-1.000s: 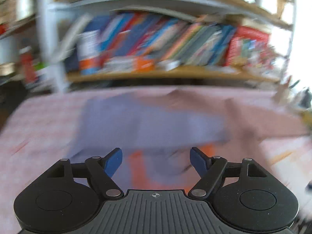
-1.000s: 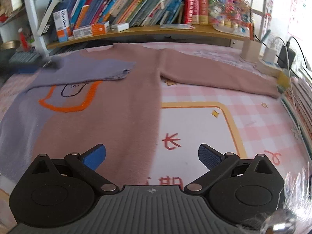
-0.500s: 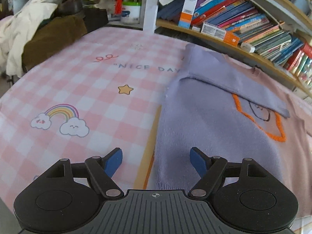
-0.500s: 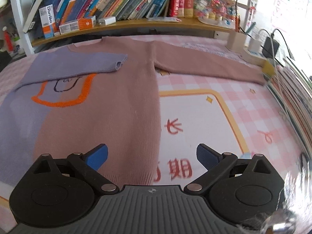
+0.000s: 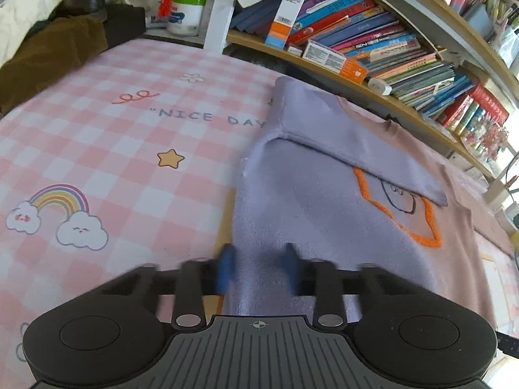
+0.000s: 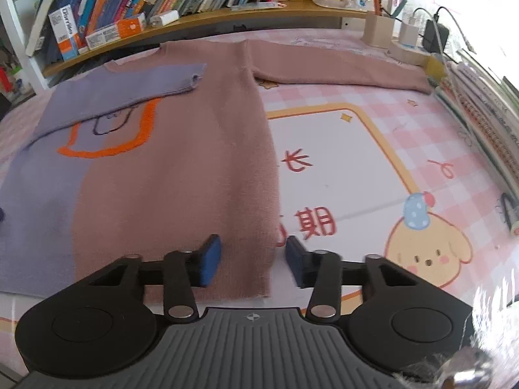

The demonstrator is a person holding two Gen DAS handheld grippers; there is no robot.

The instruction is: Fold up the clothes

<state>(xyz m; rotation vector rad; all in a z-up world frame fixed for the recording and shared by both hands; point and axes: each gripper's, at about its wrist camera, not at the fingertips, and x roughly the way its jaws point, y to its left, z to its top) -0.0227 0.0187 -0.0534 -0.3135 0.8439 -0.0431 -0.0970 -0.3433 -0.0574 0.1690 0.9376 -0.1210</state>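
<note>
A two-tone sweater (image 6: 181, 178) lies flat on the pink checked cloth (image 5: 113, 162), lilac on its left half, dusty pink on its right, with an orange outline drawing on the chest. Its lilac sleeve (image 6: 129, 87) is folded across the chest; the pink sleeve (image 6: 340, 68) stretches out to the right. My left gripper (image 5: 258, 267) is blurred and has closed on the lilac hem (image 5: 259, 291) near the sweater's left edge, the fabric bunched between its blue pads. My right gripper (image 6: 253, 259) is closing around the pink hem corner (image 6: 253, 278), its pads still apart from it.
A bookshelf (image 6: 194, 16) full of books runs along the far edge. Brown and white clothes (image 5: 48, 42) are piled at the far left. A stack of books (image 6: 486, 123) lines the right edge, with chargers (image 6: 418, 35) behind it.
The left gripper swung left from over the sweater's middle to its lilac hem edge and closed on it. The right gripper's fingers have narrowed around the pink hem corner.
</note>
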